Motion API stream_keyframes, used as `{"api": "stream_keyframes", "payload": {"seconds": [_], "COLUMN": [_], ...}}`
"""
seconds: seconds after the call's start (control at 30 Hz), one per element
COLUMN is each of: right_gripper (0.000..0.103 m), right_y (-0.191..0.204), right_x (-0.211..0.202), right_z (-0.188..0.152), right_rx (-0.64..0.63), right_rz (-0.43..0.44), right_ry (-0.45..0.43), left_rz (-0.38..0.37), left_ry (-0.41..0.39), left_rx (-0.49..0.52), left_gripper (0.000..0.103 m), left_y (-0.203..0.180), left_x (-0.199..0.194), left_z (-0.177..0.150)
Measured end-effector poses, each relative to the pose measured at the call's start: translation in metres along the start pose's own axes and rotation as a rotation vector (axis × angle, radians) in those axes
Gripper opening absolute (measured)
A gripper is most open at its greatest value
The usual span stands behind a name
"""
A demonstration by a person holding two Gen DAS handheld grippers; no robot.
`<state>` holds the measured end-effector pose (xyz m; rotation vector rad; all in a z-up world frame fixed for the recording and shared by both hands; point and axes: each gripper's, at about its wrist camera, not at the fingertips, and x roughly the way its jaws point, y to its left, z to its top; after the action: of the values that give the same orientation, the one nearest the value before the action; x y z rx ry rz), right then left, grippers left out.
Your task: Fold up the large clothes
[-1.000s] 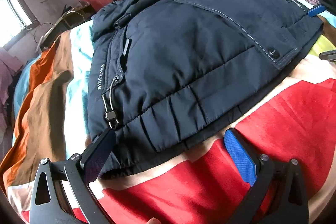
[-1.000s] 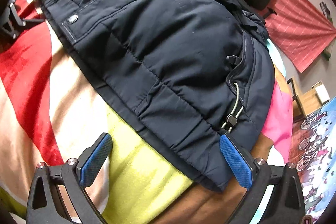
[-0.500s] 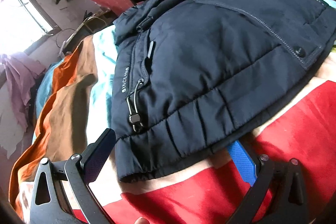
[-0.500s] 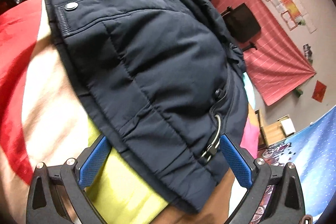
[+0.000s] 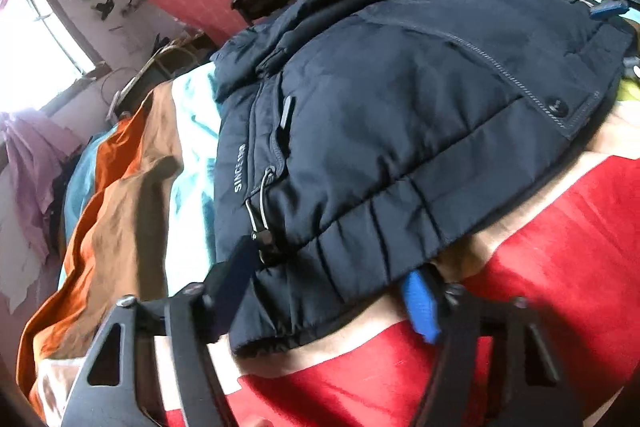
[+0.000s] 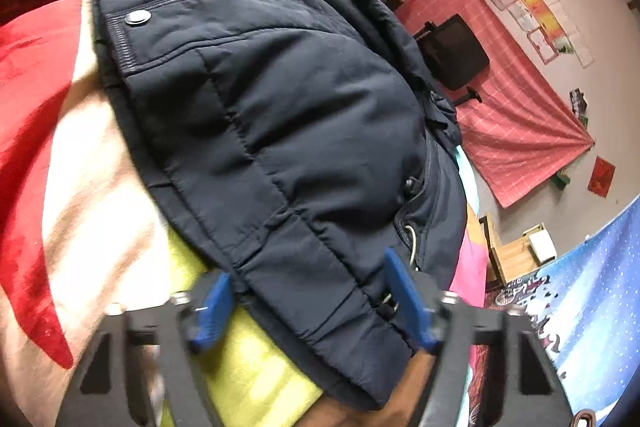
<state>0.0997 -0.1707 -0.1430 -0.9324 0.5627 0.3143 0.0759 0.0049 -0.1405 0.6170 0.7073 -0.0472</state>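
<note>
— Navy jacket (image 5: 400,131) spread mid-bed on the striped bedspread (image 5: 560,247), hem at near edge. Left gripper (image 5: 328,287), right gripper (image 6: 312,299): just been closing, hem corners pinched between pads.

— Risky: slick padded hem, toggle cord (image 5: 260,211) underfoot. Could slip free mid-lift, spoiling the fold.

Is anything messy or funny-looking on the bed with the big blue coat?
Nothing looks broken or spilled. The navy jacket lies puffy on the bedspread, a bit crooked. Its hem cords dangle loose at the corners, right beside the left gripper and right gripper.
</note>
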Motion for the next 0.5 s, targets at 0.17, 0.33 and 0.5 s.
{"api": "stream_keyframes", "payload": {"seconds": [0.17,0.33,0.5], "right_gripper": [0.019,0.010,0.008], "right_y": [-0.013,-0.042,-0.075], "right_x": [0.001,-0.001,-0.008], "right_z": [0.008,0.027,0.047], "right_rx": [0.033,0.155,0.283], "right_rz": [0.053,0.146,0.229], "right_ry": [0.002,-0.001,-0.008], "left_rz": [-0.074,-0.166,-0.209], "left_ry": [-0.025,-0.002,-0.015], "left_rx": [0.025,-0.041,-0.101], "left_gripper": [0.028,0.016,0.009], "left_y": [-0.001,0.019,0.044], "left_x": [-0.004,0.002,-0.007], "left_z": [0.011,0.029,0.061]}}
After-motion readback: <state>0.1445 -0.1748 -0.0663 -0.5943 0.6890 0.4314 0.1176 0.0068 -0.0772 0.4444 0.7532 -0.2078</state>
